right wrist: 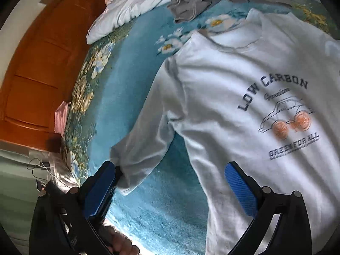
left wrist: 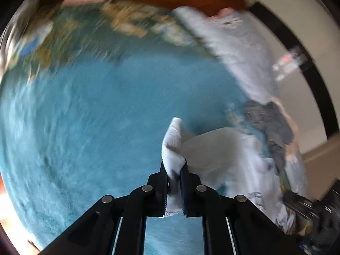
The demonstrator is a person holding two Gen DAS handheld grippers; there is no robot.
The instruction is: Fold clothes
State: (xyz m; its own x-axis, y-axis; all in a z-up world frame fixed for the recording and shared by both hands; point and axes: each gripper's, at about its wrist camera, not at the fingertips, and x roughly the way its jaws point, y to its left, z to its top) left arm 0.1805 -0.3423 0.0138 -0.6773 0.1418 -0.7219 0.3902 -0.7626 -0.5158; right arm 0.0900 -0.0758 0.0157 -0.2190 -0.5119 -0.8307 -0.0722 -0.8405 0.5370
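- While we worked at the bed, the white sweatshirt [right wrist: 244, 110] lay chest-up on the blue floral bedspread [right wrist: 131, 97], its "LOW CARBON" print showing and its collar towards the pillow [right wrist: 131, 6] at the head.
- Our left gripper [left wrist: 174, 176] had its jaws nearly closed on a bunched fold of white cloth, most likely a cuff or hem corner of the sweatshirt; the motion blur there suggested a pull under way.
- Our right gripper [right wrist: 170, 176] stood wide open and held nothing, one blue pad touching the cuff of the near sleeve [right wrist: 144, 146], the other over the body of the shirt.
- A grey garment [right wrist: 199, 2] lay crumpled beyond the collar, near the head edge.
- We judged this an early step: spreading the shirt flat before the first fold.
- Next, we reckoned, the right jaws needed to close on the sleeve cuff and carry it across the chest, without dragging the body askew.
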